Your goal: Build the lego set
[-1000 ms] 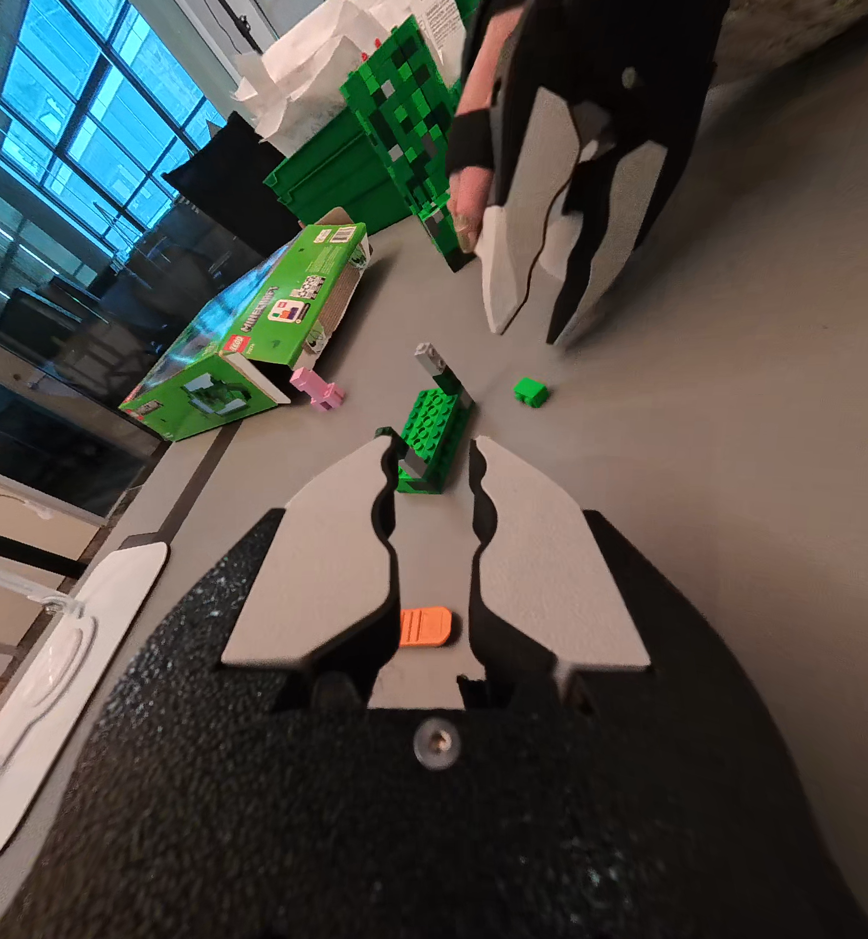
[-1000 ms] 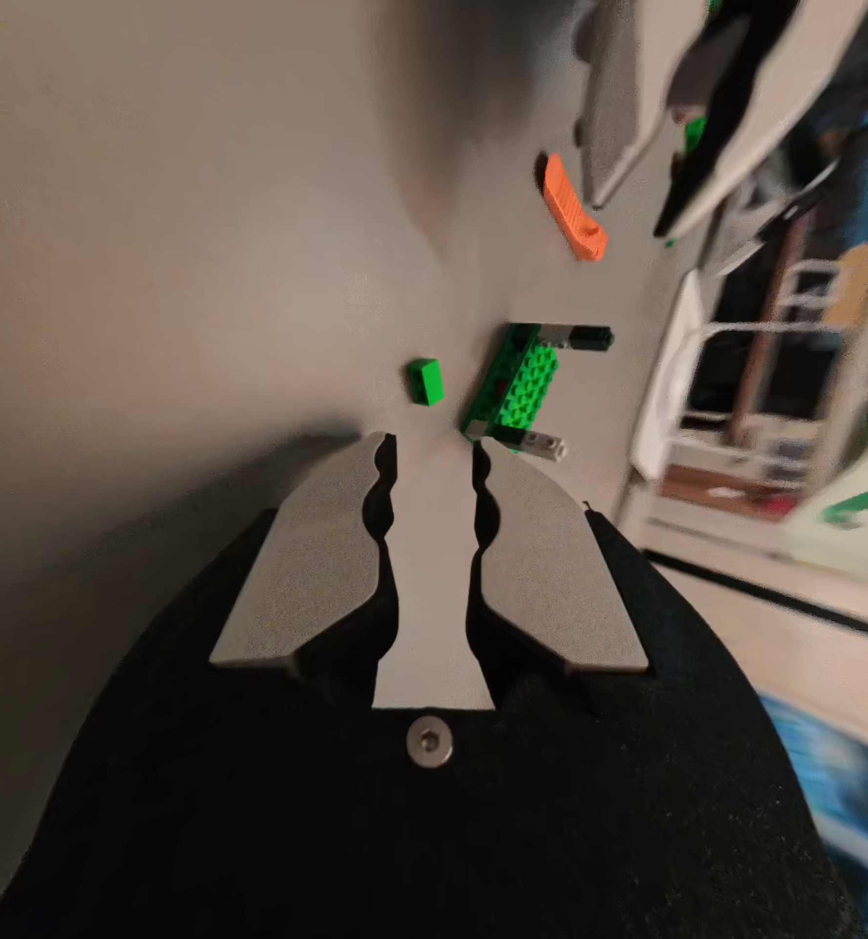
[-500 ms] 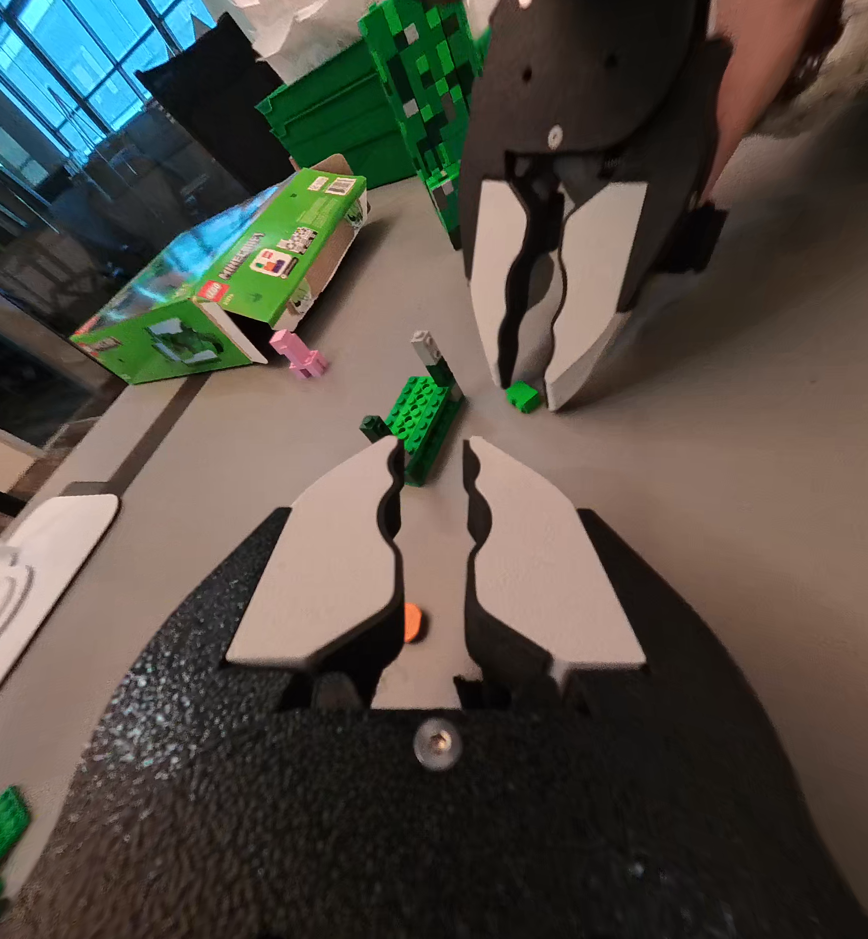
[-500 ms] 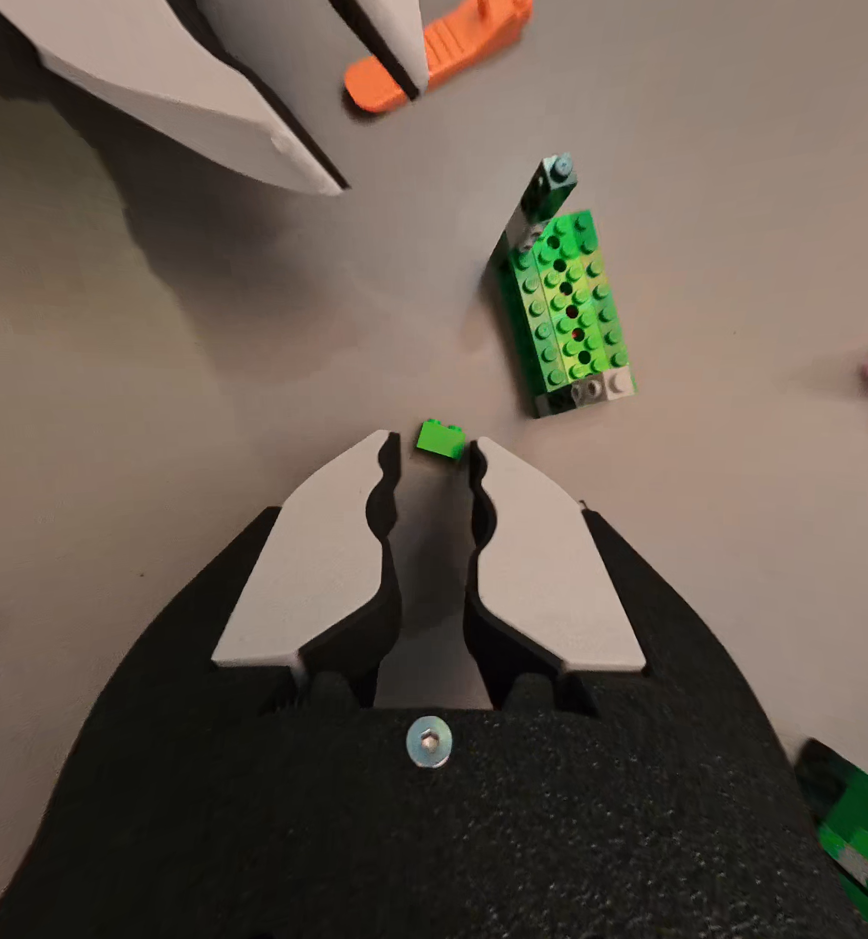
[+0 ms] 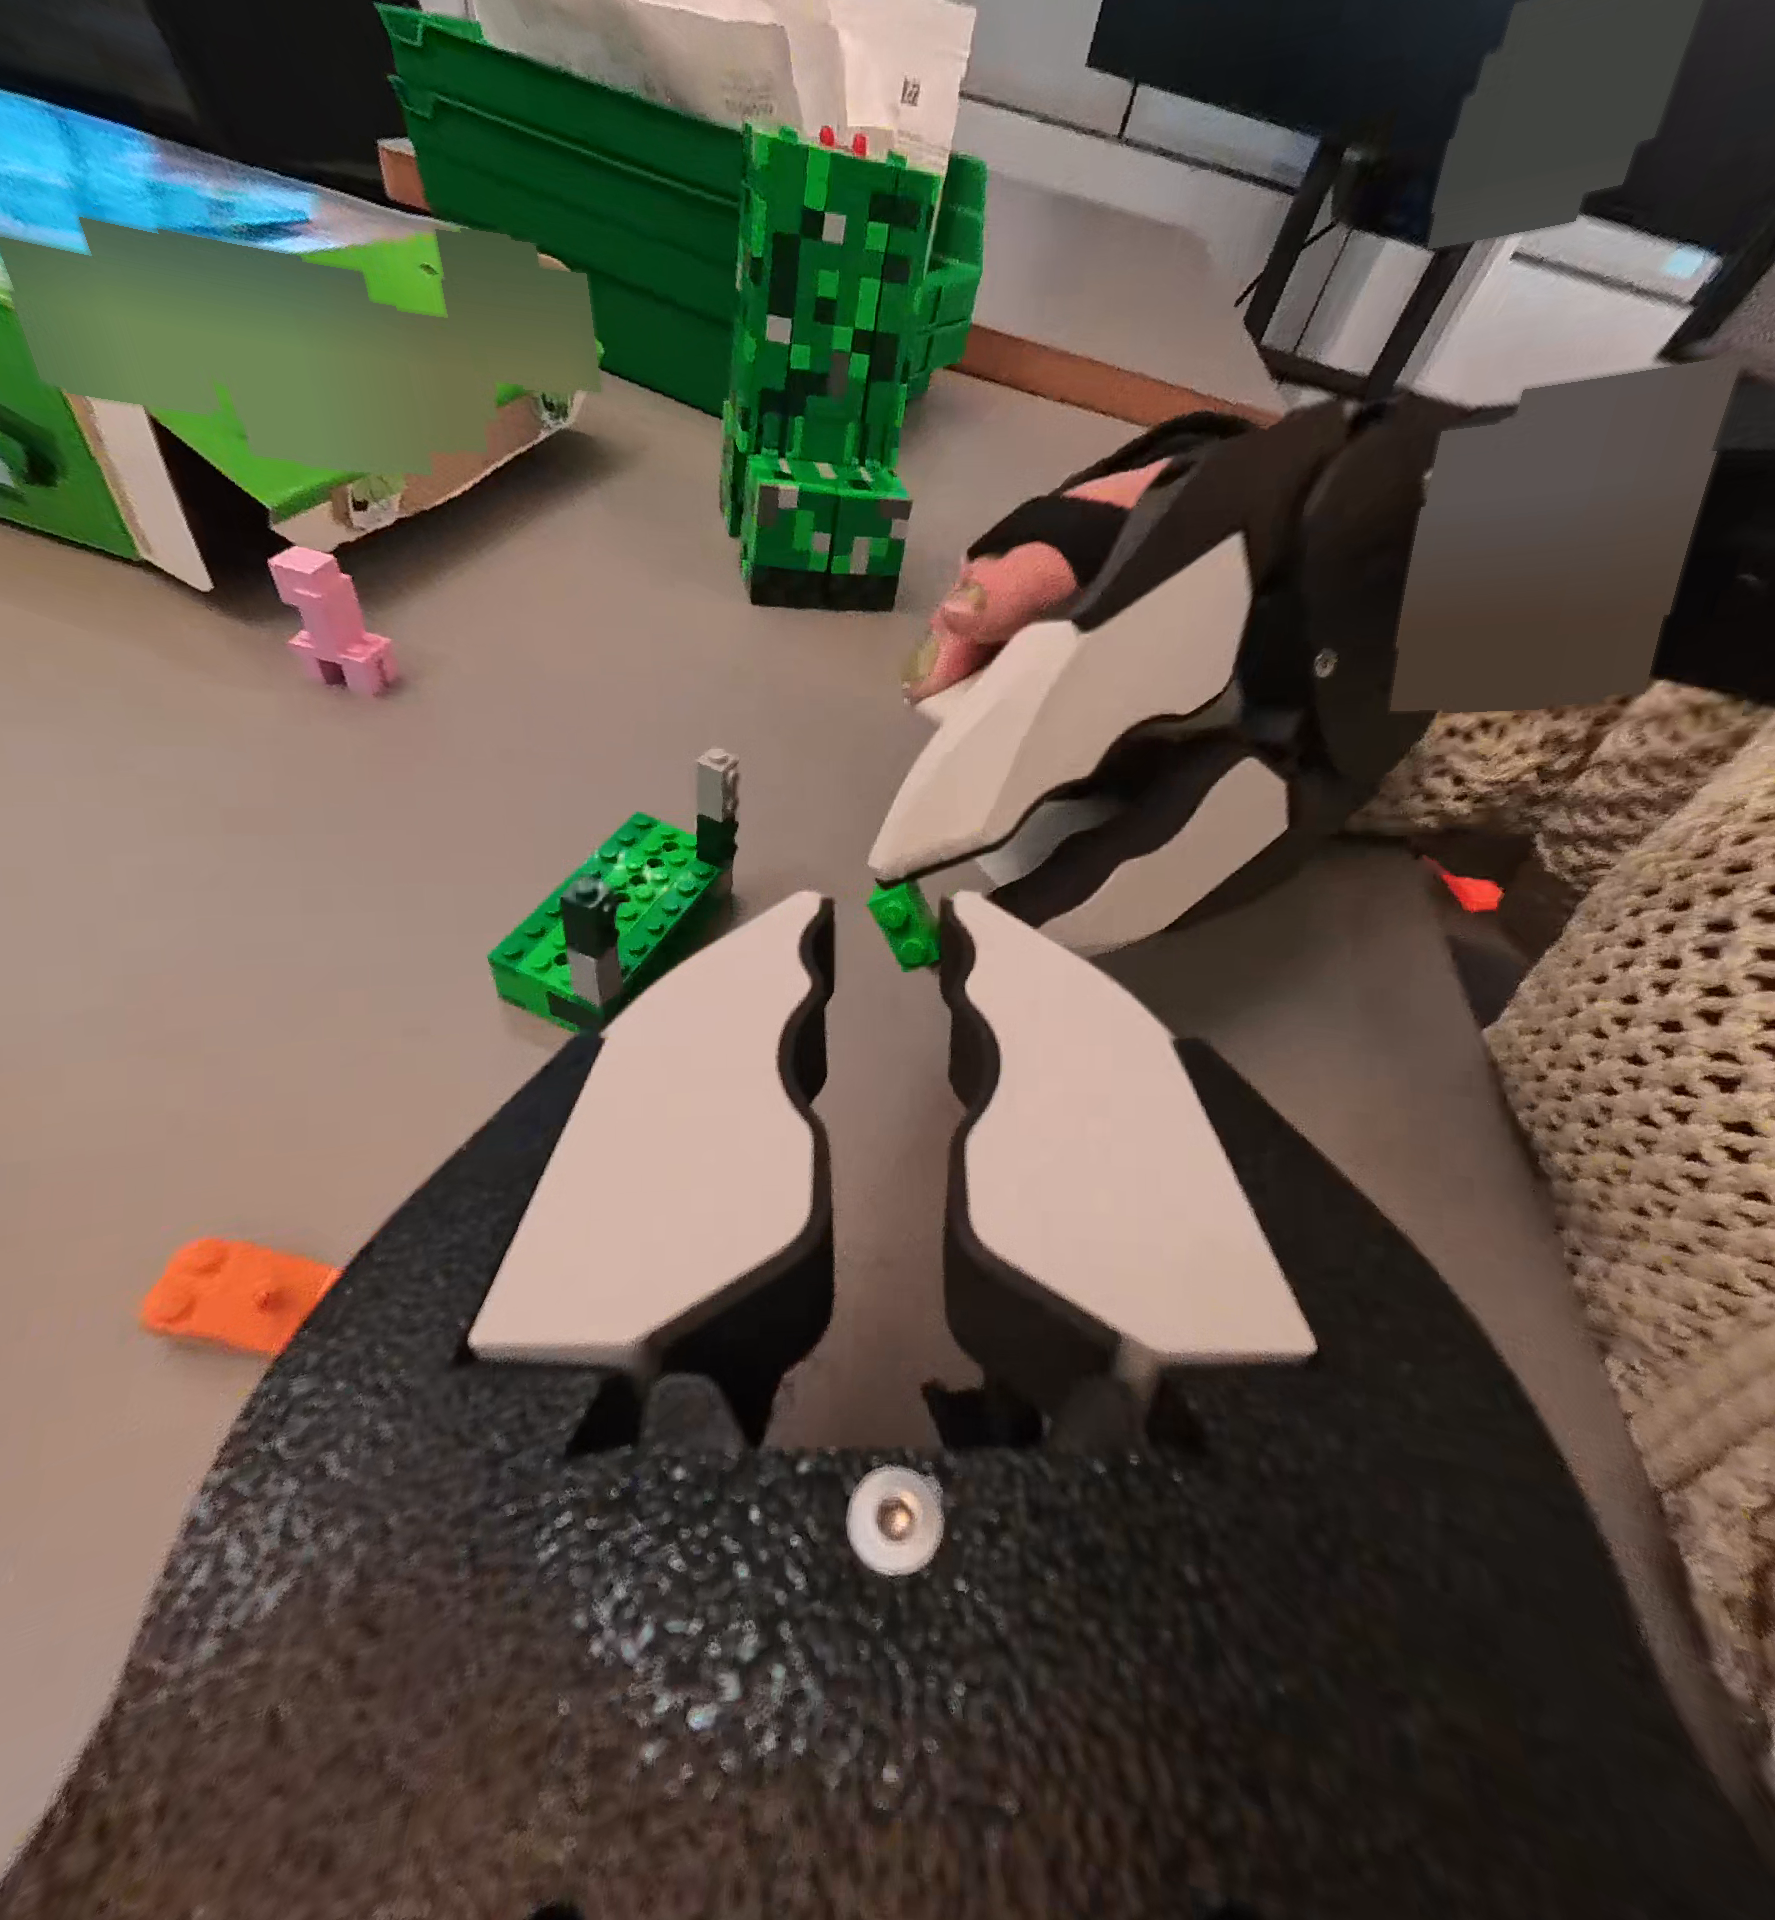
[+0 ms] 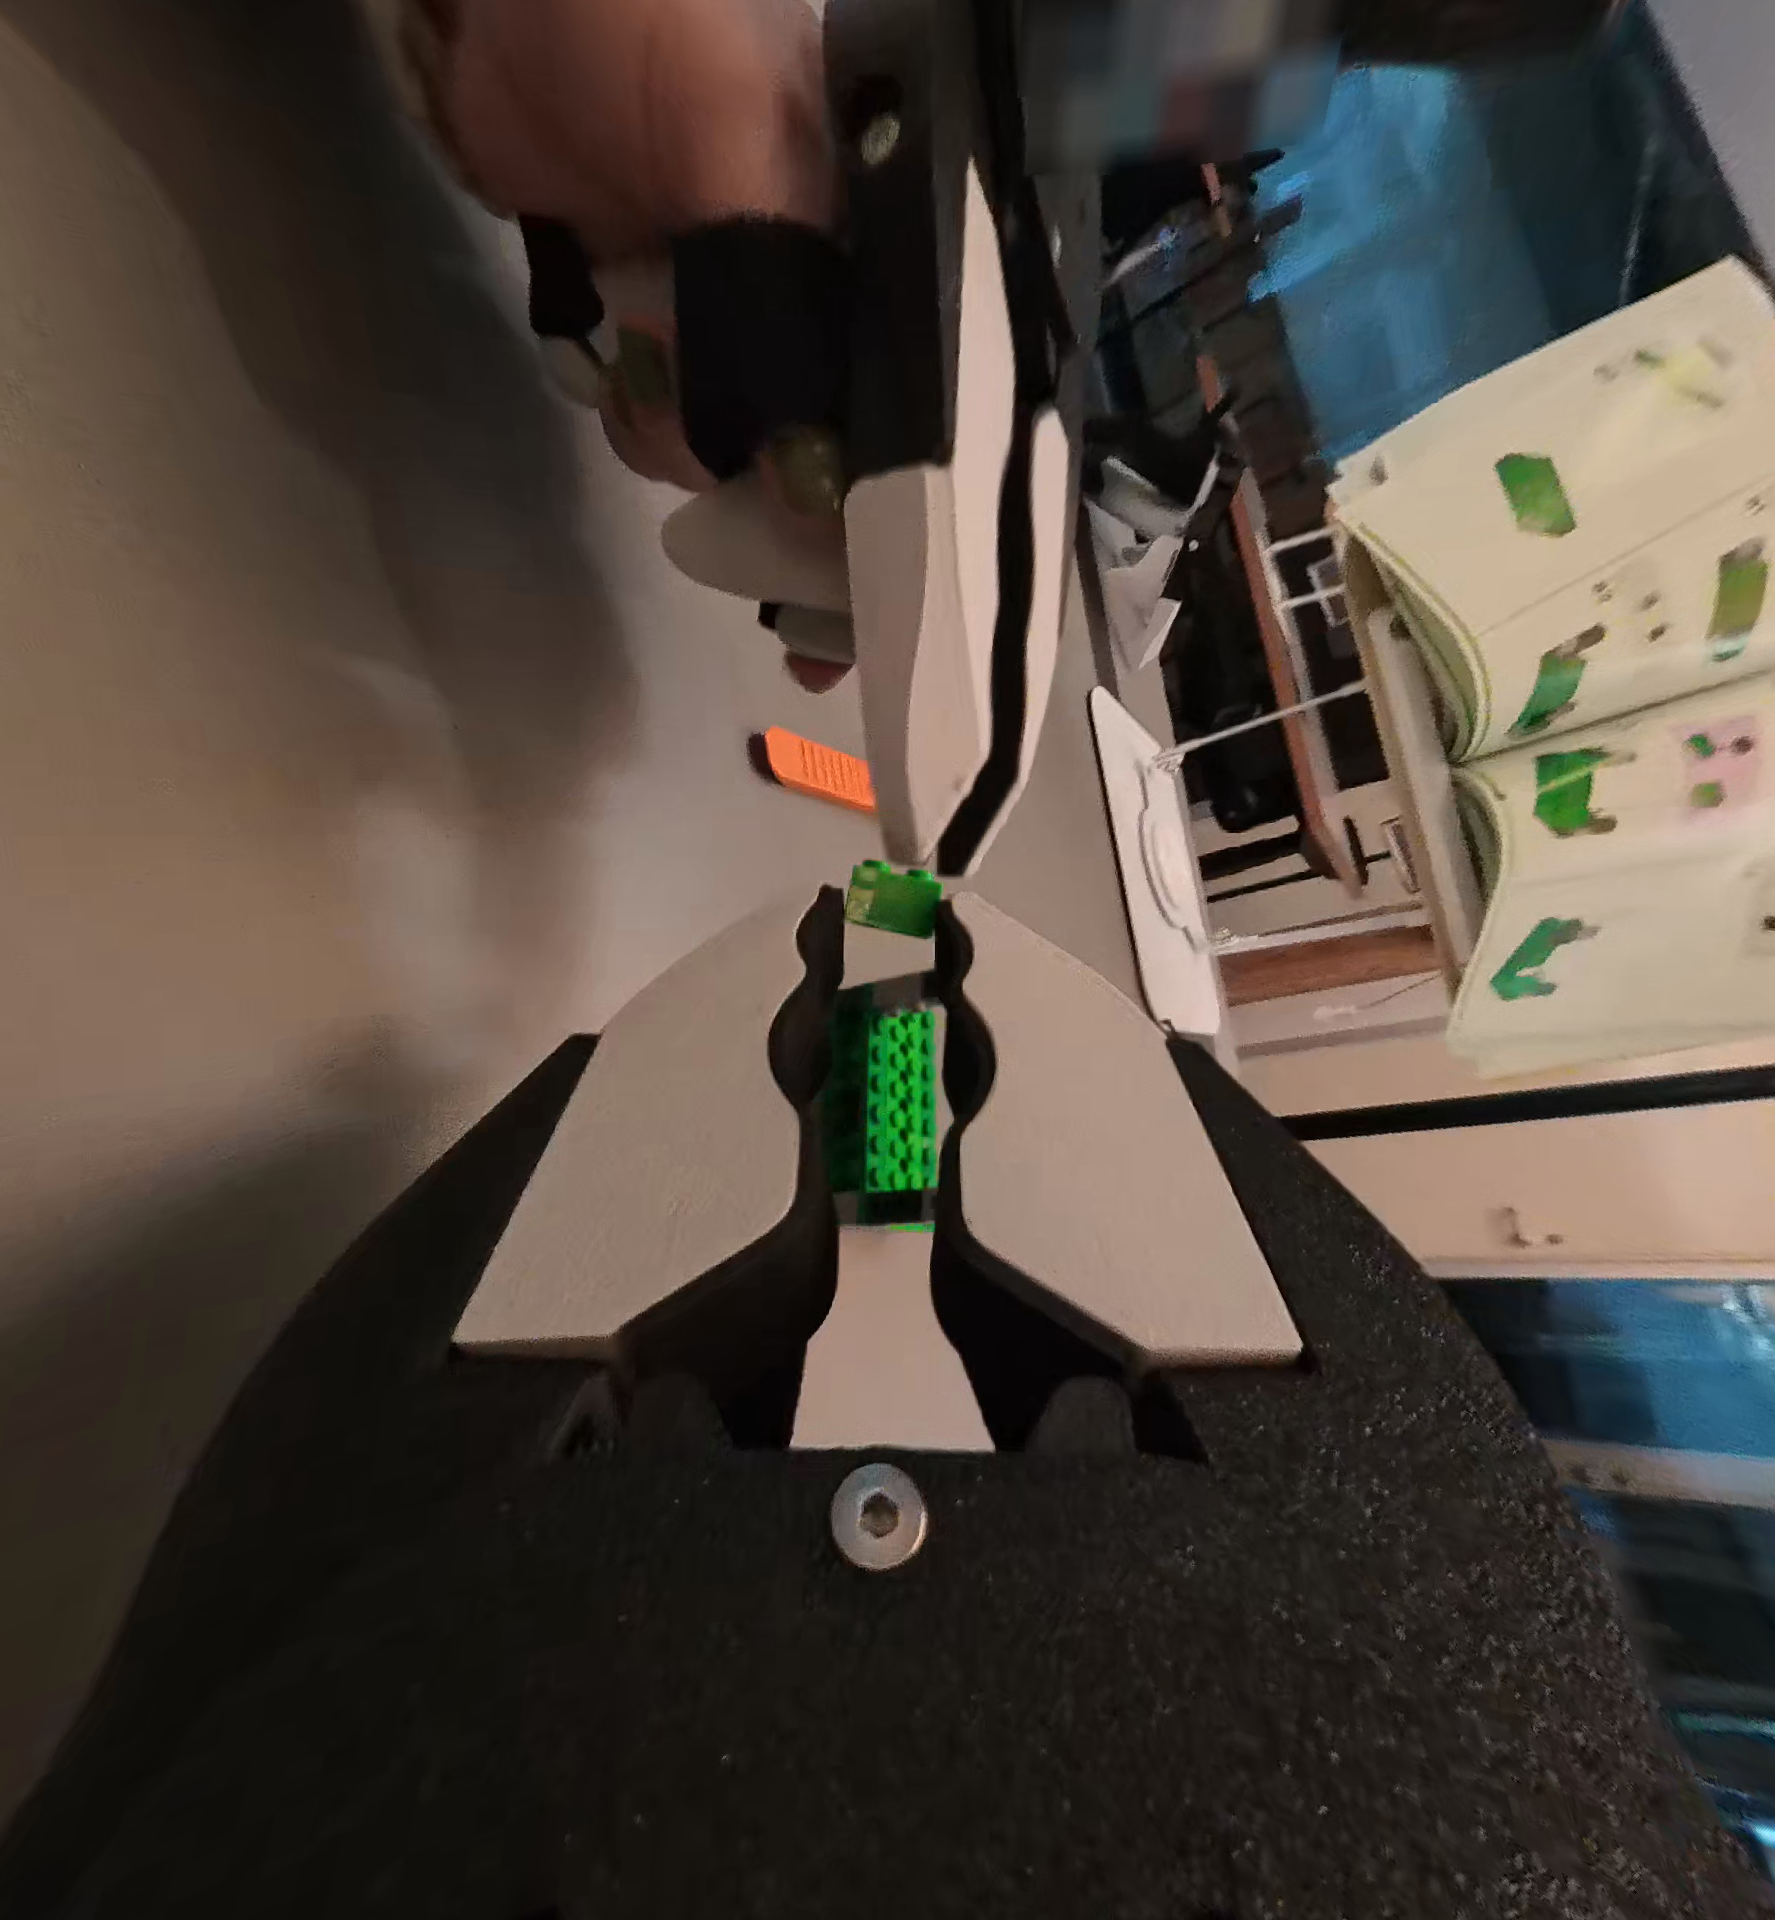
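Green creeper figure point(image 5: 826, 364) stands built; green studded base point(image 5: 608, 920) carries only corner posts. Right gripper point(image 6: 891, 909) fingers clamp small green brick point(image 6: 893, 902); left gripper point(image 5: 885, 914) fingers apart, empty.

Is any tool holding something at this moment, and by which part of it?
The right tool grips the small green brick by its two short ends, at its fingertips. The left tool is open and holds nothing.

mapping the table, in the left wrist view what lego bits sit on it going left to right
orange piece → pink figure → green plate build → tall green figure → small green brick, which lies between the tips of the left claw and under the right claw
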A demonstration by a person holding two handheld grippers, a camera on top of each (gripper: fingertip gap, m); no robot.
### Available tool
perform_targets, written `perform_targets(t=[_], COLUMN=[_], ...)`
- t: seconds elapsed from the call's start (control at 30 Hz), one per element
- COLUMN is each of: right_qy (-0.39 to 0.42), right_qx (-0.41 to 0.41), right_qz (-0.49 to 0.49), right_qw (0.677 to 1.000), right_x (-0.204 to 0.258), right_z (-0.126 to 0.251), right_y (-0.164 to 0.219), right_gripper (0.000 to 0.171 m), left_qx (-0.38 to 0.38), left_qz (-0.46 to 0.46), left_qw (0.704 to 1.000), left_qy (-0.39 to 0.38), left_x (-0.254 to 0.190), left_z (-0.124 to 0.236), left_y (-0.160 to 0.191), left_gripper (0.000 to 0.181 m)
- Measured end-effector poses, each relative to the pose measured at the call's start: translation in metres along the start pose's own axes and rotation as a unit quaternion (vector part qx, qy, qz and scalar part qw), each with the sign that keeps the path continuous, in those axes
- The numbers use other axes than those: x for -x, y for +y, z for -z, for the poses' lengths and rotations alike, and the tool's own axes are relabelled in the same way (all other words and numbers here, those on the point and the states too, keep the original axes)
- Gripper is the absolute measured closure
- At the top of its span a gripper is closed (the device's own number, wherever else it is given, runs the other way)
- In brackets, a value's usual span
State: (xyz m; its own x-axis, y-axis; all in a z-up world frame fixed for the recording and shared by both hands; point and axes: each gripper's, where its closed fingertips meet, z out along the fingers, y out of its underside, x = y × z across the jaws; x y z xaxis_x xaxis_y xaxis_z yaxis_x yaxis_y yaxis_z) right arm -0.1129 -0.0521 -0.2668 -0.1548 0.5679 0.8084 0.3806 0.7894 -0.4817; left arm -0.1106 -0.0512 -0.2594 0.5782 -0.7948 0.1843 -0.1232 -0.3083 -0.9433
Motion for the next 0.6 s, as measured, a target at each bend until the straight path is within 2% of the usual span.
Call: perform_targets(t=[0.1,0.2,0.23,0.3,0.37,0.47,0.53,0.57,0.6], right_qy=[0.011,0.012,0.010,0.031,0.027,-0.009,-0.065,-0.119,-0.165], right_qx=[0.003,-0.001,-0.011,-0.074,-0.119,-0.110,-0.096,-0.096,-0.082], right_qz=[0.020,0.030,0.032,0.019,-0.053,-0.192,-0.280,-0.323,-0.370], right_qw=[1.000,0.999,0.999,0.997,0.991,0.975,0.953,0.934,0.911], right_x=[-0.003,-0.002,-0.001,-0.008,-0.020,-0.039,-0.041,-0.037,-0.033], right_z=[-0.002,-0.003,-0.002,0.008,0.019,0.019,0.014,0.013,0.011], right_y=[-0.002,-0.004,-0.006,-0.018,-0.018,0.023,0.048,0.054,0.061], right_gripper=[0.155,0.155,0.156,0.144,0.124,0.111,0.105,0.108,0.101], left_qx=[0.015,0.017,0.024,0.029,0.028,0.021,0.016,0.009,0.004], left_qz=[-0.002,-0.007,-0.008,-0.033,-0.072,-0.132,-0.161,-0.167,-0.173], left_qw=[1.000,1.000,1.000,0.999,0.996,0.986,0.979,0.978,0.976], left_qy=[0.005,0.003,-0.001,-0.023,-0.055,-0.102,-0.122,-0.127,-0.129], left_x=[-0.003,-0.002,0.000,0.007,0.018,0.032,0.038,0.038,0.039], left_z=[-0.003,-0.003,-0.002,0.002,0.008,0.017,0.020,0.020,0.020], left_y=[0.005,0.006,0.007,0.007,0.005,0.004,0.005,0.005,0.005], left_gripper=[0.161,0.171,0.172,0.173,0.174,0.174,0.174,0.174,0.174])
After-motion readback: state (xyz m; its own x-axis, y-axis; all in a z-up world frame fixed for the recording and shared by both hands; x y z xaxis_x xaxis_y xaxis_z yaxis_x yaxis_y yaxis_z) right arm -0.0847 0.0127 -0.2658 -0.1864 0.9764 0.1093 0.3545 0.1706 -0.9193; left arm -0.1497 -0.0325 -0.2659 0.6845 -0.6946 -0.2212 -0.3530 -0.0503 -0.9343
